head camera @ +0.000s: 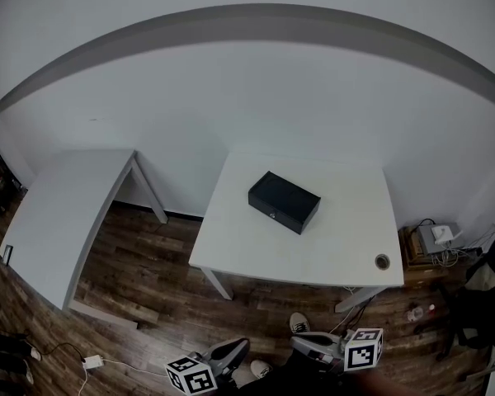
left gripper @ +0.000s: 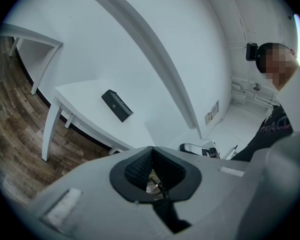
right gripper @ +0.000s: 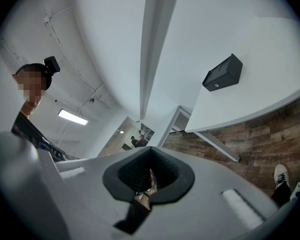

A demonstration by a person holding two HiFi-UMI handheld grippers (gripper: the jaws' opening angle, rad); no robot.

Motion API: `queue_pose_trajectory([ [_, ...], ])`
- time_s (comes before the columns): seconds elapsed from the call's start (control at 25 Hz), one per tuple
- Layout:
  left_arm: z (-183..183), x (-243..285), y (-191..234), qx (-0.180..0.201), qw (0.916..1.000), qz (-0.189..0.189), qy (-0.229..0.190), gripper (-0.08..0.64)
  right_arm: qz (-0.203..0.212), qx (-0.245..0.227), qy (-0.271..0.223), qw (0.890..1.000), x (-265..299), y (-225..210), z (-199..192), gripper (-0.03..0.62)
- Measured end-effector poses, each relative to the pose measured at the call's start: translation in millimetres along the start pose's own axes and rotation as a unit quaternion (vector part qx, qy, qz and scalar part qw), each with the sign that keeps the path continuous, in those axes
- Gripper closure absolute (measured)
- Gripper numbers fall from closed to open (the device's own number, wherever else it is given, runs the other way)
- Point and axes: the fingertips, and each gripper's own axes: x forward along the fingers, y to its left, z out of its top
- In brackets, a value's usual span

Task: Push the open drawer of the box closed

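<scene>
A black box [head camera: 284, 201] lies in the middle of the white table [head camera: 346, 242]. Its long front face carries a small round knob [head camera: 271, 215]. From this distance it looks like one block, and I cannot tell whether a drawer stands out. The box also shows far off in the left gripper view [left gripper: 117, 104] and in the right gripper view [right gripper: 223, 73]. Both grippers hang low by my body, well short of the table. The left gripper [head camera: 241, 347] [left gripper: 152, 173] is shut and empty. So is the right gripper [head camera: 299, 341] [right gripper: 149, 178].
A second white table [head camera: 66, 213] stands to the left across a strip of wood floor. The near right corner of the main table has a round cable hole [head camera: 382, 261]. Cables and a device [head camera: 433, 238] lie on the floor at the right, beside a dark chair [head camera: 487, 304].
</scene>
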Motion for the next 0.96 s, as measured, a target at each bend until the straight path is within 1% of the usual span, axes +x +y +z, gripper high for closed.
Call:
queue_pose_trajectory([
  [0.44, 6.5, 6.1, 3.1, -0.008, 0.9999, 0.003, -0.005, 0.558, 0.002, 0.010, 0.009, 1.000, 4.1, -5.8, 1.7, 0.591],
  [0.76, 5.3, 8.9, 2.0, -0.013, 0.9999, 0.006, 0.008, 0.558, 0.000, 0.015, 0.001, 1.000, 1.2, -8.7, 1.2, 0.591],
  [0.96, 7.8, 8.9, 6.6, -0.020, 0.9998, -0.001, -0.002, 0.558, 0.002, 0.014, 0.000, 1.000, 4.0, -8.2, 3.8, 0.591],
])
